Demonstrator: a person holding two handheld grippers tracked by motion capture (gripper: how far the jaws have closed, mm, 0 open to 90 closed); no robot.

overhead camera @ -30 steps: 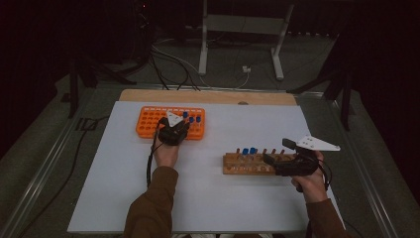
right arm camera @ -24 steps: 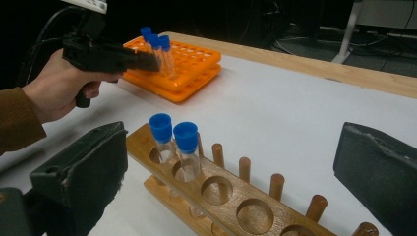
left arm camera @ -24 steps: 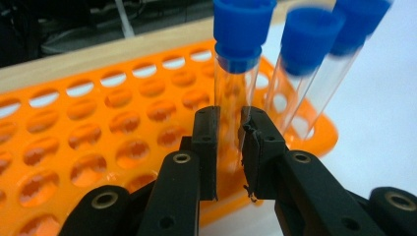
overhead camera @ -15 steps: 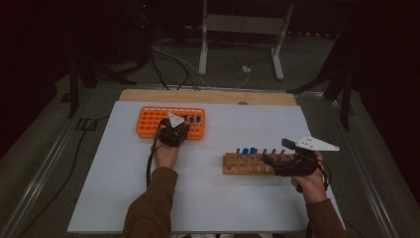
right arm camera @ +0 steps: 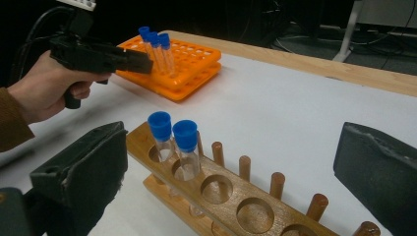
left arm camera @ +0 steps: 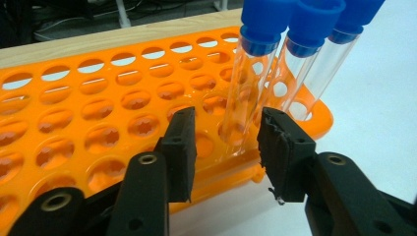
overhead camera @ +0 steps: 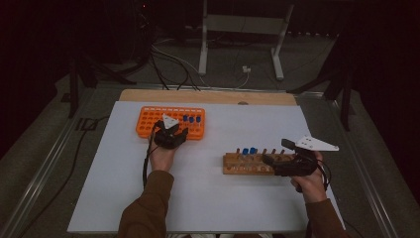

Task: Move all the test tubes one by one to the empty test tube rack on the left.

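Item: blue-capped test tubes, two racks, white table (overhead camera: 218, 198).
Nearest, right gripper (overhead camera: 277, 162), jaws wide apart and empty, beside the wooden rack (right arm camera: 221, 196) holding two capped tubes (right arm camera: 173, 142). Farther, left gripper (left arm camera: 226, 147), jaws just opened, flanking without touching the nearest tube (left arm camera: 248, 83) of three standing upright in the orange rack (left arm camera: 98, 123) at its corner holes.

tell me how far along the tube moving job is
Done: three blue-capped tubes stand in the orange rack. In hand: the left tongs have just been opening around the nearest of them, pads off the glass, so that one looks freshly set down. Left: two tubes wait in the wooden rack, flanked by the open right tongs.
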